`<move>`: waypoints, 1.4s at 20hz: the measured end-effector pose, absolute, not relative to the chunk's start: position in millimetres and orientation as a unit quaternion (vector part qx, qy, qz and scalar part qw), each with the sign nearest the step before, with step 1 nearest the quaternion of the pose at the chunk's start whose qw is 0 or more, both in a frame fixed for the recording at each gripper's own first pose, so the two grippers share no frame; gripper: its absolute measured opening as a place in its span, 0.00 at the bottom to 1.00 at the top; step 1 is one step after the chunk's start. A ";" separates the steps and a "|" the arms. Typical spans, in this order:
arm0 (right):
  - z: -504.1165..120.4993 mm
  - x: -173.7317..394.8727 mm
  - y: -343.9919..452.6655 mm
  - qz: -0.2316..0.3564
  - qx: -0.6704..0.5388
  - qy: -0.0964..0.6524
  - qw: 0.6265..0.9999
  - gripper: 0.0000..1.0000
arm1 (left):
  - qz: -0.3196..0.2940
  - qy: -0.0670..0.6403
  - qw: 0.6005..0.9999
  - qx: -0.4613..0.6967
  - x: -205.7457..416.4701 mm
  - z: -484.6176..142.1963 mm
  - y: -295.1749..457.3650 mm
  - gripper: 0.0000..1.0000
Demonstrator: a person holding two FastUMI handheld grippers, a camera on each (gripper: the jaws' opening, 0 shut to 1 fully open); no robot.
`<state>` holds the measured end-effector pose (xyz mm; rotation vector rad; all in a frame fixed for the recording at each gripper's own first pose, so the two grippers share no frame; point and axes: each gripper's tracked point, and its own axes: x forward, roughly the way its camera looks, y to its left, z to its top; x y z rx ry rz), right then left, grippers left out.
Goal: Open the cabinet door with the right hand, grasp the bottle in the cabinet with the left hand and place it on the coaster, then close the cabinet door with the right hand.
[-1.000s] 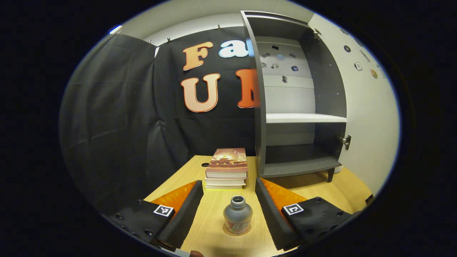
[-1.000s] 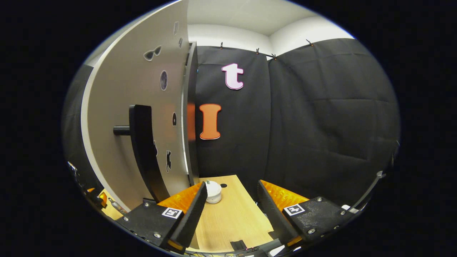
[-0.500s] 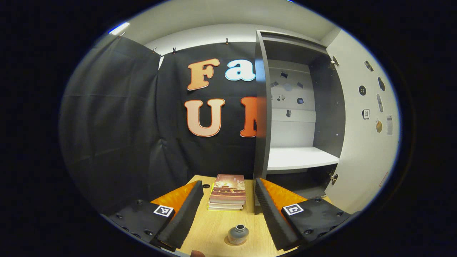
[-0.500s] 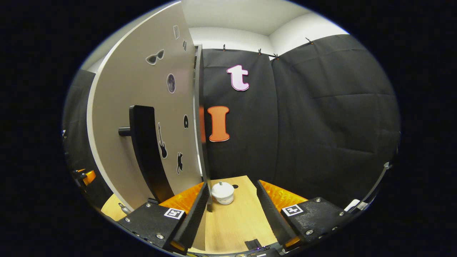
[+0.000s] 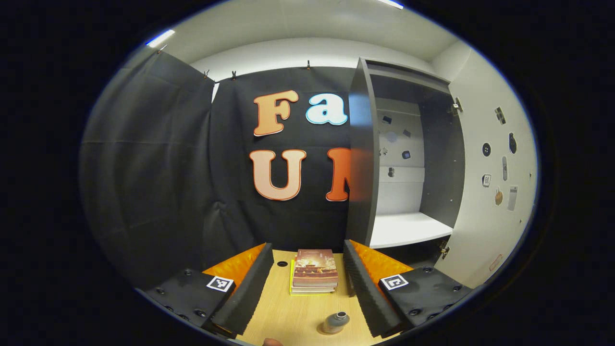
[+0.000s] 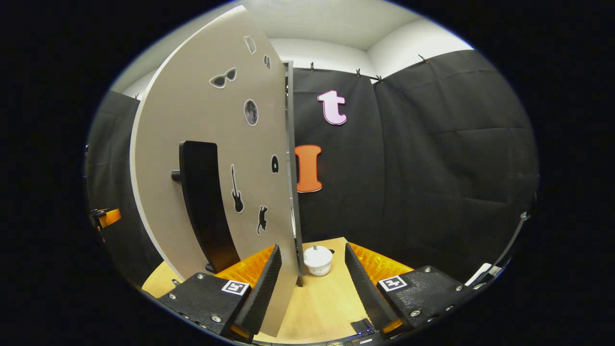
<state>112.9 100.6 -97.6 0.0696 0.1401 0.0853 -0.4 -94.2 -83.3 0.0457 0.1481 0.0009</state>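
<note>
Nearby, books (image 5: 314, 271) behind bottle (image 5: 335, 323) – door (image 6: 216, 158) edge between wide right jaws, left wide

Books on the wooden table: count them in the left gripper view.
3, it seems: one stack behind the grey bottle, a brown-covered book on top, two partly hidden beneath it.

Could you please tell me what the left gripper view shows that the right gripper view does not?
The left gripper view shows the bottle standing on the table, the stack of books behind it, and the cabinet's open interior with its white shelf. The right gripper view shows the door's outer face with the black handle and stickers, plus a small white lidded pot. Both show the open cabinet door, the wooden table and an open gripper of their own.
</note>
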 end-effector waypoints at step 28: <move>-103.0 187.9 296.5 0.167 0.038 0.074 0.982 0.93 | 0.079 0.049 0.996 0.015 -8.0 -64.9 63.4 0.95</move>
